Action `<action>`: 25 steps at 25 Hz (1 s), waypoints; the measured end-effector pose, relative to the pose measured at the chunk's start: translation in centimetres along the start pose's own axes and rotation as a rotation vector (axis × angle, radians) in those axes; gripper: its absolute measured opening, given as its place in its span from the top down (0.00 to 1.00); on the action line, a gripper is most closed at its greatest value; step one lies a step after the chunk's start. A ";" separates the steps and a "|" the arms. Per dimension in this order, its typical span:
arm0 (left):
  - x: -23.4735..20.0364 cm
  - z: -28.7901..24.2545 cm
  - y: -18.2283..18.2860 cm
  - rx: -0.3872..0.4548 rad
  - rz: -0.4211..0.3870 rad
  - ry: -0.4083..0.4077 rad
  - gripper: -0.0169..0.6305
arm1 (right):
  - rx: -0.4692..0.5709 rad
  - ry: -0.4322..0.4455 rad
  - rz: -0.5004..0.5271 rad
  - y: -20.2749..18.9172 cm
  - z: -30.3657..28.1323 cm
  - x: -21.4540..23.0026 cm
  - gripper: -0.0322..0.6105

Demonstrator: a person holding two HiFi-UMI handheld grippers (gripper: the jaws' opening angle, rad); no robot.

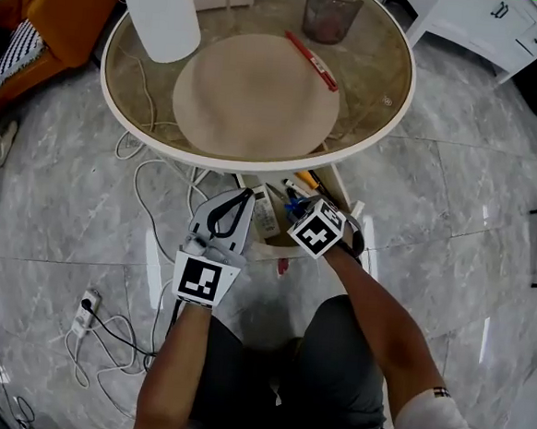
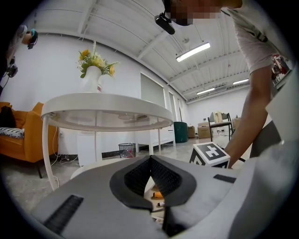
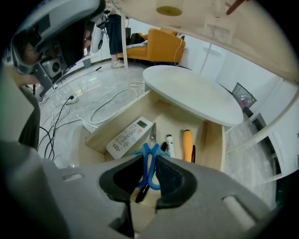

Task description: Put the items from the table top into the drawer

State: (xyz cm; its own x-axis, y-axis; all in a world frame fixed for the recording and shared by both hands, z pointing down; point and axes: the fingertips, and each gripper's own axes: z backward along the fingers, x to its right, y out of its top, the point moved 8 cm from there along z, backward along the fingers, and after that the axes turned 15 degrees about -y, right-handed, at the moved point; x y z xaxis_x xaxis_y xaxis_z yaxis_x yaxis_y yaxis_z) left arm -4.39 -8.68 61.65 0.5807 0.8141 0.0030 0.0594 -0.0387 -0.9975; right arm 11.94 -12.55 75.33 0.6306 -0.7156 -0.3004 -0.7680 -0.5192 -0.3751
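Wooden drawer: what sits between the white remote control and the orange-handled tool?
Right gripper view: a white pen with a black cap lies there, and the blue-handled scissors gripped by the right gripper hang over that gap.

I stand over a grey marble floor (image 1: 455,196), glossy, with white cables (image 1: 146,185) and a power strip (image 1: 85,307) lying loose on it. Round glass-topped table (image 1: 377,69), white rim. Orange sofa (image 1: 68,3) beyond it to my left, white cabinet (image 1: 478,26) to my right. White walls (image 2: 51,65). Strip lights (image 2: 193,51) lit on a beamed white ceiling (image 2: 121,28).
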 end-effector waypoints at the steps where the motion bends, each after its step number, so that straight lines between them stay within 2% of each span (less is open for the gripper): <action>1: -0.1 0.0 0.0 0.006 -0.007 0.001 0.97 | -0.012 0.005 0.006 0.0 -0.3 -0.1 0.82; 8: 0.0 0.3 -1.2 0.029 -0.026 -0.007 0.97 | -0.098 0.034 0.063 -0.4 -2.3 -0.1 0.81; 14: 0.6 0.0 -1.8 0.041 -0.025 -0.036 0.97 | -0.119 0.060 0.070 -0.3 -3.3 0.0 0.80; 20: 0.0 0.3 -1.9 0.062 0.022 -0.012 0.97 | -0.064 0.052 0.023 -0.7 -2.3 0.8 0.77; 25: 0.1 0.1 -1.9 0.056 0.055 -0.011 0.97 | 0.091 0.052 -0.046 0.2 0.6 1.2 0.86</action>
State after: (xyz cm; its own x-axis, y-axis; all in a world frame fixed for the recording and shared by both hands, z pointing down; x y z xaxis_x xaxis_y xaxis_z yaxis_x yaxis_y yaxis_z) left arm -4.57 -8.45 63.57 0.5728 0.8180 -0.0528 -0.0183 -0.0517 -0.9985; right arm 12.60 -13.28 74.33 0.6566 -0.7164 -0.2357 -0.7232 -0.5095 -0.4662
